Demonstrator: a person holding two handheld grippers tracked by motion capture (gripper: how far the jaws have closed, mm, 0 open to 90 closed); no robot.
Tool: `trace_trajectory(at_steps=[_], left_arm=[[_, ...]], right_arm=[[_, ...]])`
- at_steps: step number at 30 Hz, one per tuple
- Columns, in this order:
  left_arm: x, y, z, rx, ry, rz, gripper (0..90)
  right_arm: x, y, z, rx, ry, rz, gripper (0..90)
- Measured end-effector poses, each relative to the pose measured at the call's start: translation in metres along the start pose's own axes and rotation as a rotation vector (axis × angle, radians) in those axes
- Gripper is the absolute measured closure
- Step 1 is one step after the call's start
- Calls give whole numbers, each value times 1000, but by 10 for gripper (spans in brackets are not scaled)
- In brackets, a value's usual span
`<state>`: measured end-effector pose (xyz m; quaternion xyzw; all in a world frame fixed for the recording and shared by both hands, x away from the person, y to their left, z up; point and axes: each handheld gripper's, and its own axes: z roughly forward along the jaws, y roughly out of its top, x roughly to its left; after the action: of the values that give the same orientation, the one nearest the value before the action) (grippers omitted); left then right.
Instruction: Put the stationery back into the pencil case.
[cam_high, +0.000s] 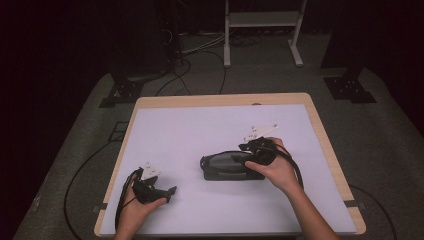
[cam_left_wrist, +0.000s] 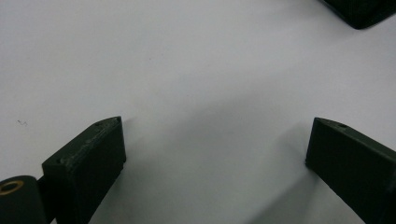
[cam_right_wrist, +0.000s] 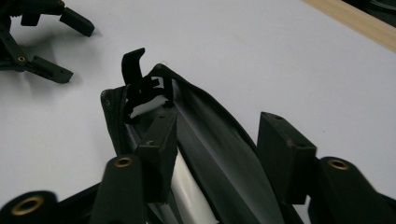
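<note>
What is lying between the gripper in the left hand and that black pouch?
Nothing: in the high view, only bare white table top separates the left gripper from the black pouch, which lies under the right gripper.

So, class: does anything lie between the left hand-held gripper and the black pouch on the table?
Nothing visible: bare white table separates the left hand-held gripper from the black pouch, where the right hand-held gripper works.
</note>
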<state>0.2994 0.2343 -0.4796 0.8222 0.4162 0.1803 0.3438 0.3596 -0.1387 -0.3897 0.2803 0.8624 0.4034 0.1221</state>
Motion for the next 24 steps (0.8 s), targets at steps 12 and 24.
trace_trajectory(at_steps=[12, 24], left_arm=[[0, 0, 0, 0, 1, 6, 40], [0, 0, 0, -1, 1, 5, 40]], right_arm=[[-10, -11, -15, -45, -48, 51, 246], [-19, -30, -29, -43, -106, 100, 205]])
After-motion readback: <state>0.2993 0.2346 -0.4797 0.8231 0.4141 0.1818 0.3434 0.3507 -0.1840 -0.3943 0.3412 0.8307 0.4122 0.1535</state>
